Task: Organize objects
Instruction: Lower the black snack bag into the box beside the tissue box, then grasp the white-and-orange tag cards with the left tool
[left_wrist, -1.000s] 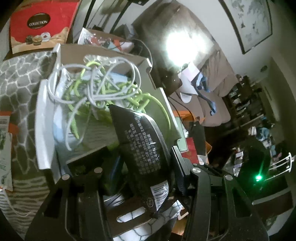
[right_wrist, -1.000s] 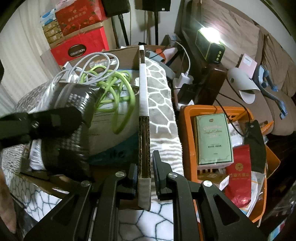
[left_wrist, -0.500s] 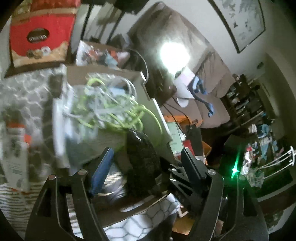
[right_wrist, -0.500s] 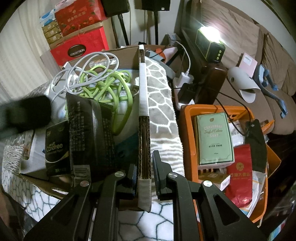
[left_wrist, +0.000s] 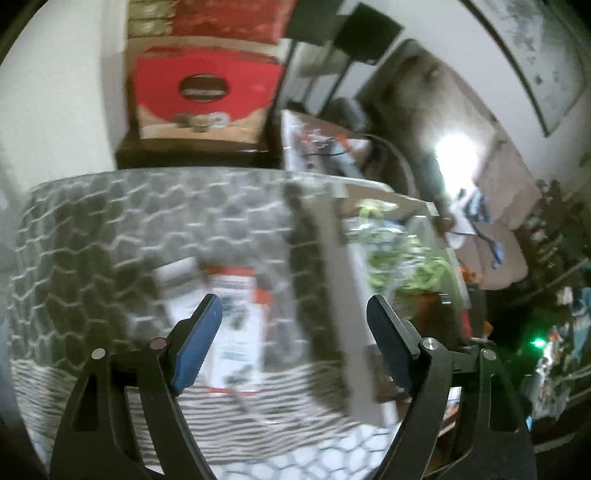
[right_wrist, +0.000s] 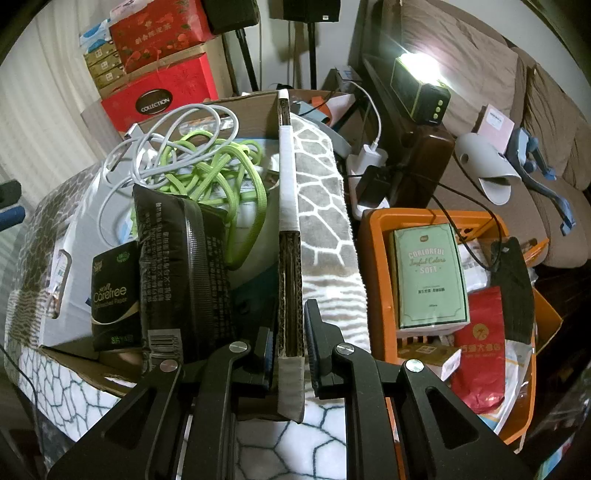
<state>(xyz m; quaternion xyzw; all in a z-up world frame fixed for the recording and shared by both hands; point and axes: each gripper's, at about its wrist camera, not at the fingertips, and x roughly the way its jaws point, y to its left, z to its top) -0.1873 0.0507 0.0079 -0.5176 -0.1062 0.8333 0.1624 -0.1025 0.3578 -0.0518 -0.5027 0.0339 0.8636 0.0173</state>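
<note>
between right gripper (right_wrist: 290, 347) fingers: box wall (right_wrist: 290, 280)

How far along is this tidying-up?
Done: a black pouch stands in the cardboard box beside green cord. In hand: the right gripper clamps the box's wall; the left gripper is open and empty. Left: the red-and-white packet lying on the blanket, probably next.

Motion blur smears the left wrist view, so the packet (left_wrist: 236, 325) lying on the blanket (left_wrist: 110, 240) is perhaps unreadable.
</note>
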